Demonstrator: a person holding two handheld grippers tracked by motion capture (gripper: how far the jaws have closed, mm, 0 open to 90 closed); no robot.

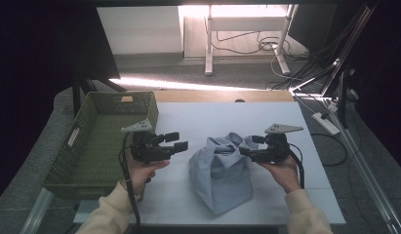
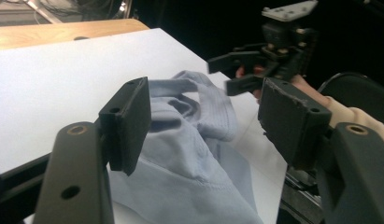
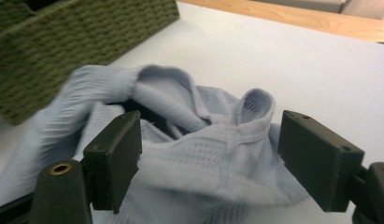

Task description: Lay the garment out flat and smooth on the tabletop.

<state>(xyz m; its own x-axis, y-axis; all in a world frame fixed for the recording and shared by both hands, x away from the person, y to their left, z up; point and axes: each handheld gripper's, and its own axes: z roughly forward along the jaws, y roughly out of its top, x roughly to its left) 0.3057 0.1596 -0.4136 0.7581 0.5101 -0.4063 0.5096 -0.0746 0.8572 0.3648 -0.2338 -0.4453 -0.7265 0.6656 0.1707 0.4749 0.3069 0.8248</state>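
White tabletop at frame centre, woven green basket at its left edge, light-blue garment folded between two hand-held grippers.

Sitting low at the centre of the high view, the garment seems bundled for a move to the basket, which waits open-topped beside it. Left gripper hovers left of the cloth, jaws apart on nothing; right gripper is at the collar, jaws spread, pads not pressing.

Lab: cables, rig frame
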